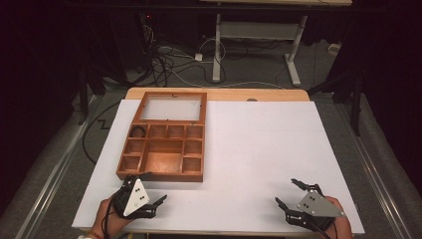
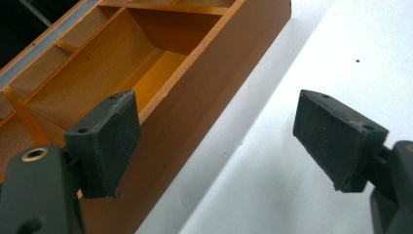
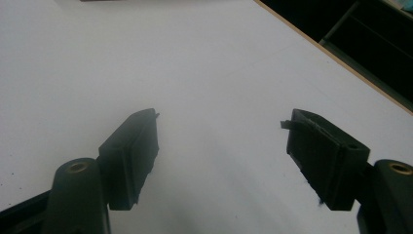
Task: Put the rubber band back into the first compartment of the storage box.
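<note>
Your left gripper (image 1: 155, 189) sits at the near edge of the table (image 1: 259, 149), its fingers (image 2: 104, 141) spread wide and holding nothing. It is just beside the near wall of the wooden box (image 1: 161, 144), and in the left gripper view one finger overlaps that wall while the other hangs over bare white surface. Your right gripper (image 1: 287, 193) rests well apart at about 5 o'clock on the table, fingers (image 3: 131, 156) likewise spread and empty, with only white tabletop ahead of it.

This looks like the approach step: nothing is gripped yet, and the box is the thing nearest your left hand. It lies at about 10 o'clock on the table, its compartments open and seemingly empty apart from something dark in the far-left cell, too small to tell. Its framed lid (image 1: 172, 107) lies folded back at 12 o'clock from the tray.

Your next move probably calls for carrying the left gripper forward over the tray to reach the lid's far rail. Nothing on the table blocks either hand. Beyond the table, cables (image 1: 169, 59) trail on the floor beside a desk frame (image 1: 259, 30).
</note>
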The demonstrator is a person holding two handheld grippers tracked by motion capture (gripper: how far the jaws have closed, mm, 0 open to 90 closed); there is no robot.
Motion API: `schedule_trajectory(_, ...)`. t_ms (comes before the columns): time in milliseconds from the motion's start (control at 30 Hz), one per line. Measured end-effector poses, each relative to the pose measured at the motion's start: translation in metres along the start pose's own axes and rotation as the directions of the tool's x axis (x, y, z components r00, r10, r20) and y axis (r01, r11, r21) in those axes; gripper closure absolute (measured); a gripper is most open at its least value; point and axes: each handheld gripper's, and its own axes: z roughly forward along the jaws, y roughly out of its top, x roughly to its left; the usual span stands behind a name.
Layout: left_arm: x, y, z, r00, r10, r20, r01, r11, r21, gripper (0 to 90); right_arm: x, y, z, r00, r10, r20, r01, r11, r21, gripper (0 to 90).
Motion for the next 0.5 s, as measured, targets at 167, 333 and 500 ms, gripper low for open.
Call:
schedule_trajectory(167,0.0006,0.0000,-0.0004,1.0000,0.002,0.000,-0.002,1.0000,0.001,17.1,0.0000,-0.0001,0.0005,1.0000,-0.001,0.000,0.001,1.0000,0.002,28.0)
schedule_trajectory(333,0.0002,0.0006,-0.0006,1.0000,0.005,0.003,-0.005,1.0000,0.001,17.1,-0.0002,-0.0005,0.0005,1.0000,-0.002,0.000,0.002,1.0000,0.003,28.1)
schedule_trajectory(500,-0.0001,0.0005,0.0001,1.0000,0.003,0.005,-0.003,1.0000,0.002,17.1,-0.0006,-0.0007,0.0005,1.0000,-0.004,0.001,0.004,1.0000,0.002,28.0)
